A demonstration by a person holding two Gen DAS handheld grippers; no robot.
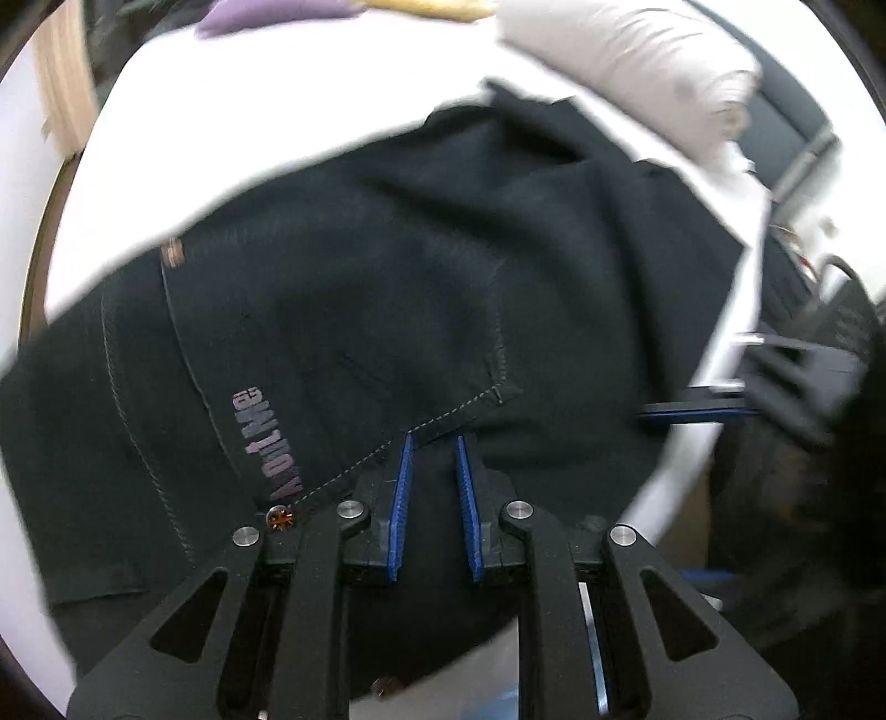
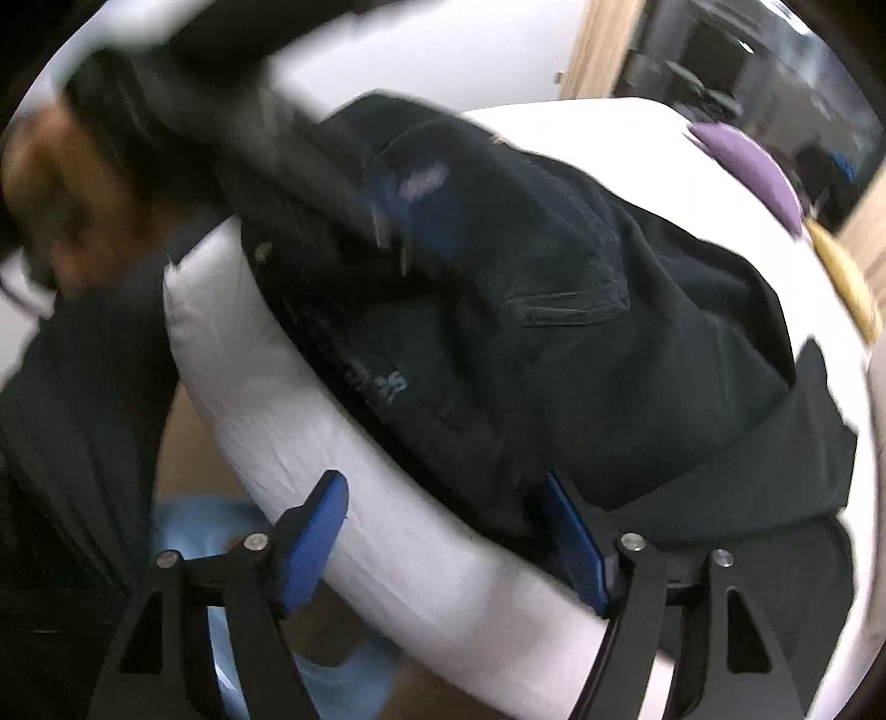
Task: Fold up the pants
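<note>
Black pants (image 1: 387, 310) lie rumpled across the white bed (image 1: 277, 127), with a back pocket, grey lettering and a copper rivet showing. My left gripper (image 1: 434, 443) is shut on a fold of the pants' dark cloth, which fills the narrow gap between its blue pads (image 1: 401, 498). In the right wrist view the pants (image 2: 581, 332) drape over the bed's near edge (image 2: 360, 498). My right gripper (image 2: 443, 493) is open and empty at that edge, its right pad against the cloth. The left gripper (image 2: 343, 183) shows there blurred, over the pants. The right gripper (image 1: 709, 404) shows at the right of the left view.
A white pillow (image 1: 637, 61) lies at the far side of the bed, with a purple cushion (image 2: 747, 166) and a yellow item (image 2: 847, 277) beyond. A wooden frame (image 2: 598, 50) and dark furniture stand behind. Light blue cloth (image 2: 188, 531) lies on the floor below.
</note>
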